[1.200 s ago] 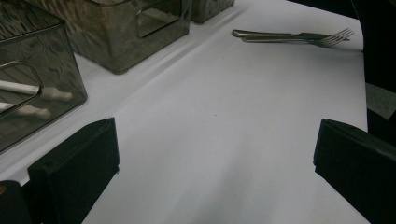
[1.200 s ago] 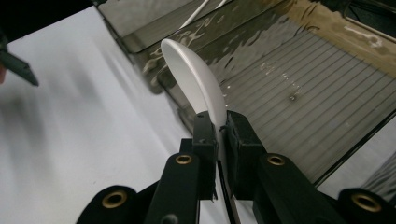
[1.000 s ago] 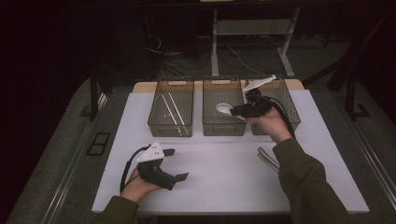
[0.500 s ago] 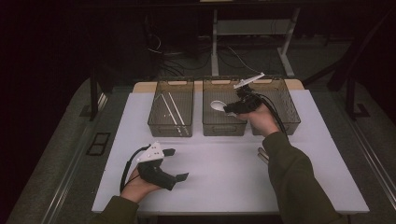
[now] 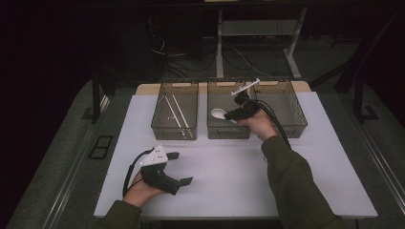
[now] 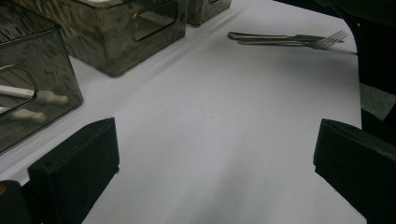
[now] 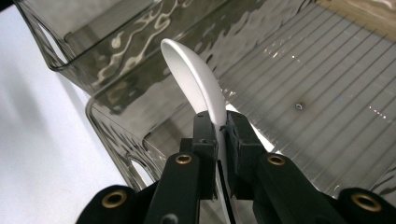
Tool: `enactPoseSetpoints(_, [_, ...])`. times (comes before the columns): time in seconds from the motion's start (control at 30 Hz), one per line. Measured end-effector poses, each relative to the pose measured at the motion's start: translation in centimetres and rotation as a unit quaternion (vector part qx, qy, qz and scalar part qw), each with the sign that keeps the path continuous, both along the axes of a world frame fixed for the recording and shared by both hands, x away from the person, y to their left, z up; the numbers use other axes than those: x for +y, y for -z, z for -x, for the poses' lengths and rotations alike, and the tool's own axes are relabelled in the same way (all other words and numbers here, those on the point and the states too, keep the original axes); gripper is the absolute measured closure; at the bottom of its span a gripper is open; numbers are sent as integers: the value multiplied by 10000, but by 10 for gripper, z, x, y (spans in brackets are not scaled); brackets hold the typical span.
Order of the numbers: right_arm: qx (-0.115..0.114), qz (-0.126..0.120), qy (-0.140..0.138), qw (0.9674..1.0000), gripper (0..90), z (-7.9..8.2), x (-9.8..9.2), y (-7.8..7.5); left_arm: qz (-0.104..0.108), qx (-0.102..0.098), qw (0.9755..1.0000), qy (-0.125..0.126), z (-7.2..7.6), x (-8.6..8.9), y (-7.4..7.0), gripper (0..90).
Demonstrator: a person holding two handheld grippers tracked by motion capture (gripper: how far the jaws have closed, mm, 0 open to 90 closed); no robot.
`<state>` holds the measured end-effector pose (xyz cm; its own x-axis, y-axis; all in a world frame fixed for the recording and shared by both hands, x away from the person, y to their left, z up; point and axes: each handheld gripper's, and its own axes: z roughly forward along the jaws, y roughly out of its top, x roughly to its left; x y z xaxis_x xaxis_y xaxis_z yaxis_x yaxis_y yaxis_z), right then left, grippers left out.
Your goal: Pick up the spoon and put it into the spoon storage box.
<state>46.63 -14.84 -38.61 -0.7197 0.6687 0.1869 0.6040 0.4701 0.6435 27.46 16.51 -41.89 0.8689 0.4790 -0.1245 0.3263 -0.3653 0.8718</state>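
White spoon (image 7: 196,86): clamped between the jaws of the right gripper (image 7: 219,128), bowl end projecting forward and up. The right gripper view shows the pads pressed tight on the handle, and the spoon suspended over the ribbed floor of a smoked-plastic bin. The high view places the same spoon (image 5: 218,113) over the middle bin (image 5: 228,131) of a row of three, with the right gripper (image 5: 233,114) above that bin's right side and the person's right hand (image 5: 260,125) behind it.

Left gripper (image 5: 177,168): resting low on the counter near its front edge, held in the person's left hand (image 5: 138,191). Jaws stand wide apart with nothing between them; the left gripper view confirms bare counter between the two black pads.

The left gripper view also shows two metal forks (image 6: 292,40) lying side by side on the counter, tines pointing to the right of that view; in the high view the right sleeve (image 5: 296,186) covers that spot. The left bin (image 5: 174,129) holds white chopsticks (image 5: 173,112), seen from above and, through the bin wall, in the left gripper view. The right bin (image 5: 298,119) lies just beside the middle one.

Counter (image 5: 229,181): white surface, with a wood strip showing behind the bins. Surrounding room dark; cables and a metal frame (image 5: 258,28) lie on the floor beyond.
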Motion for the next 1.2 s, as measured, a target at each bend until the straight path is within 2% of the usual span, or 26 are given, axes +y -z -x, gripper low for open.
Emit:
enactPoseSetpoints(0.33, [125,306,-79,9994,827,0,6,9,2,-5,10000,-4,0,0,0,0])
enactPoseSetpoints(0.5, [186,316,-44,9993,816,-1,5,10,3,-4,10000,3,0,0,0,0])
enactPoseSetpoints(0.6, [186,272,14,9995,759,-1,4,10,5,-5,10000,-2,0,0,0,0])
enactPoseSetpoints(0.7, [129,116,82,9998,718,-1,2,7,5,-7,10000,-3,0,0,0,0])
enactPoseSetpoints(0.93, [22,-158,173,9997,642,1,-6,-5,7,-7,10000,-7,0,0,0,0])
enactPoseSetpoints(1.07, [-25,-354,214,9991,569,5,-11,-13,2,-2,10000,-8,0,0,0,0])
enactPoseSetpoints(1.2, [-88,-443,202,9988,513,11,-17,-20,-9,-10,10000,-8,0,0,0,0])
